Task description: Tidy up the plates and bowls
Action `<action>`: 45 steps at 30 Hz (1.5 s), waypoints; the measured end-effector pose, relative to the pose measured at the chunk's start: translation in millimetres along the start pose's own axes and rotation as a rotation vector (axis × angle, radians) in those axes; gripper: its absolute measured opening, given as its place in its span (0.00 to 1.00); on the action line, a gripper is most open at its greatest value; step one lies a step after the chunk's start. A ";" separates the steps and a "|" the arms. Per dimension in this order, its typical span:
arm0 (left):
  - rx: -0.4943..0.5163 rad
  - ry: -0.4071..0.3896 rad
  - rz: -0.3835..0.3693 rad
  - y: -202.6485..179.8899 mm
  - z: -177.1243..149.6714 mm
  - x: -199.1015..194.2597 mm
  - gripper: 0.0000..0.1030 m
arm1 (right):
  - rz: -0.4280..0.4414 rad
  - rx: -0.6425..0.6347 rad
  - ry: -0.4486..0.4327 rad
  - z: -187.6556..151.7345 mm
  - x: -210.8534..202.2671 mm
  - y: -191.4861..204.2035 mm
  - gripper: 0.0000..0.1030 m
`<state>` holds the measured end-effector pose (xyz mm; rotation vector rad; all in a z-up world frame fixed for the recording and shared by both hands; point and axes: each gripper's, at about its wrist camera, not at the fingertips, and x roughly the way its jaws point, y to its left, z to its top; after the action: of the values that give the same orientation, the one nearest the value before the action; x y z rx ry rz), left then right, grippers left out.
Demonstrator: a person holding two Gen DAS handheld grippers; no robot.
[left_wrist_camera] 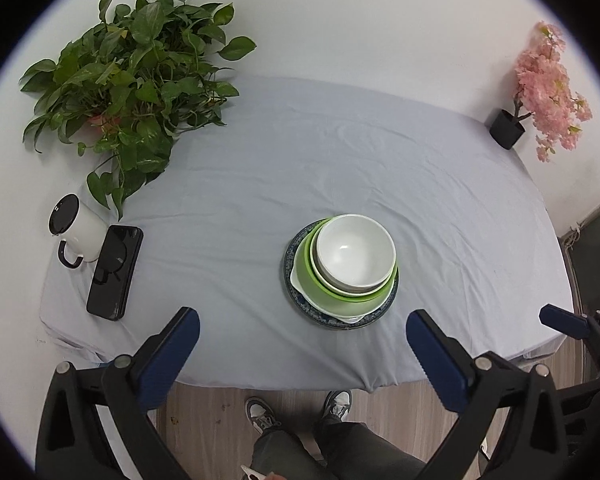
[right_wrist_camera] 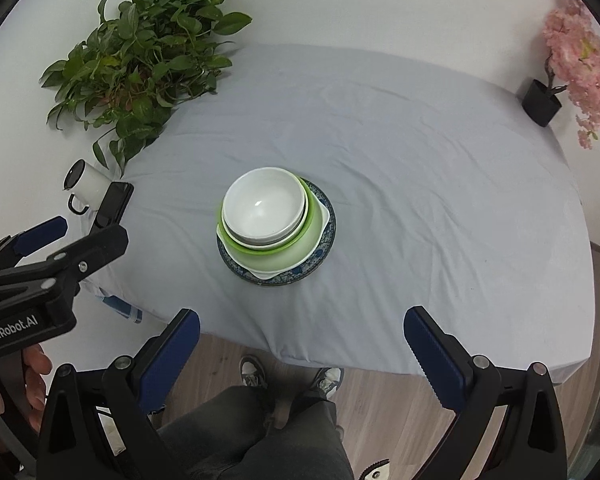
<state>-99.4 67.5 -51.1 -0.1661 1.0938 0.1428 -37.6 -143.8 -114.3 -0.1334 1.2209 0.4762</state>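
Observation:
One stack stands near the table's front middle: a white bowl [left_wrist_camera: 354, 254] nested in another white bowl, inside a green bowl [left_wrist_camera: 332, 294], on a white dish and a blue patterned plate [left_wrist_camera: 296, 300]. The stack shows in the right wrist view too, with the white bowl [right_wrist_camera: 262, 204], green bowl [right_wrist_camera: 284, 254] and blue plate [right_wrist_camera: 320, 256]. My left gripper [left_wrist_camera: 302, 334] is open and empty, held back from the stack over the table's front edge. My right gripper [right_wrist_camera: 300, 332] is open and empty, also back from the stack. The left gripper also shows at the left of the right wrist view [right_wrist_camera: 84, 220].
A grey cloth covers the table [left_wrist_camera: 340, 168]. A leafy green plant [left_wrist_camera: 128, 80] stands at the back left, a white mug [left_wrist_camera: 74, 232] and a black phone [left_wrist_camera: 114, 272] at the left, a pink flower pot [left_wrist_camera: 540, 92] at the back right. The person's legs and shoes [left_wrist_camera: 300, 412] are below the front edge.

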 end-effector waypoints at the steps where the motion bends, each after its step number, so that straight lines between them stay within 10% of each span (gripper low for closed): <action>1: 0.013 -0.002 -0.011 2.8 -1.2 -2.1 0.99 | -0.006 0.008 -0.009 -1.6 -2.7 3.2 1.00; 45: 0.147 -0.031 -0.060 19.3 23.7 5.9 0.99 | -0.081 0.010 -0.083 16.9 -2.2 53.7 1.00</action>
<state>-79.9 91.4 -47.0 -0.0642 1.0628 0.0107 -46.1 -90.5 -98.1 -0.1521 1.1324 0.4015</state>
